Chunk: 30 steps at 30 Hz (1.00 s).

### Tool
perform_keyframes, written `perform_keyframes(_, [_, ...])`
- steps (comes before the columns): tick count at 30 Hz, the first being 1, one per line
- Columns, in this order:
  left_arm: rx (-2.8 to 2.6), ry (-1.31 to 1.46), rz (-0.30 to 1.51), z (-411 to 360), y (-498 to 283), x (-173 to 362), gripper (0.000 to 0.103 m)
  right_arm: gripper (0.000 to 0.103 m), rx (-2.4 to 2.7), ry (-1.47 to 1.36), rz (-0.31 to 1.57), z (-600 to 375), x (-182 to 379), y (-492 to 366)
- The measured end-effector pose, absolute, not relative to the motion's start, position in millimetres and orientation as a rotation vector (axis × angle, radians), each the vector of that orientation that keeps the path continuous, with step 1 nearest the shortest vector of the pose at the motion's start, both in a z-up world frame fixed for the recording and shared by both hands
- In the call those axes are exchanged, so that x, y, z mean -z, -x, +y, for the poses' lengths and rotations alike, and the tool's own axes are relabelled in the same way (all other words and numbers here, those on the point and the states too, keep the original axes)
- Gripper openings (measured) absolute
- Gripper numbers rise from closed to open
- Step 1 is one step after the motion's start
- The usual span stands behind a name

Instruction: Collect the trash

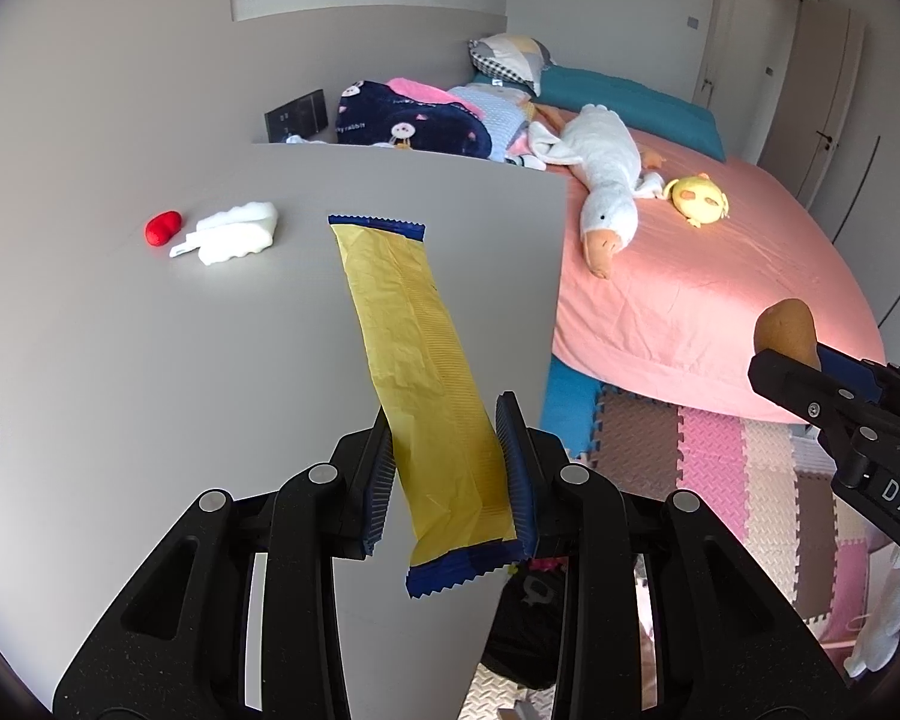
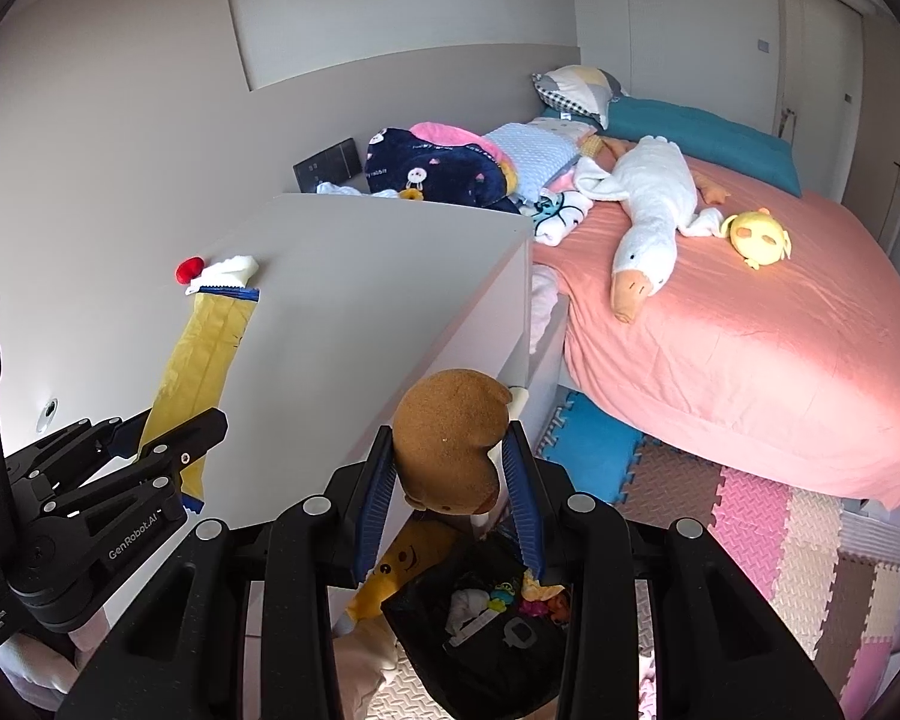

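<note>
My left gripper (image 1: 447, 468) is shut on a long yellow wrapper with blue ends (image 1: 417, 360), held above the grey cabinet top (image 1: 150, 360). The wrapper also shows in the right wrist view (image 2: 201, 360). My right gripper (image 2: 450, 474) is shut on a brown plush toy (image 2: 450, 444), held over a black trash bag (image 2: 486, 648) on the floor with small bits of trash inside. A crumpled white tissue (image 1: 240, 231) and a small red object (image 1: 163, 227) lie on the cabinet top at the far left.
A bed with a pink sheet (image 2: 750, 360) stands to the right, with a white goose plush (image 2: 648, 210), a yellow plush (image 2: 759, 238) and blankets (image 2: 450, 171). Foam floor mats (image 2: 750, 516) cover the floor. A yellow plush (image 2: 396, 576) lies beside the bag.
</note>
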<state>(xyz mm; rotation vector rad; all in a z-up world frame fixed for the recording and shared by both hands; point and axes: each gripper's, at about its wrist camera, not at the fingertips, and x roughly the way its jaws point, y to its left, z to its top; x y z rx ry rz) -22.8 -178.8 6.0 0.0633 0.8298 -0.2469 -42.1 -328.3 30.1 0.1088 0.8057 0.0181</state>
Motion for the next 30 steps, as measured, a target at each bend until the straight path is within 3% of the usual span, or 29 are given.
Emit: perform_keyframes(30, [0.489,-0.167,0.892,-250,70,15,0.034,0.038,0.136,-0.193,0.797,-405,-18,97])
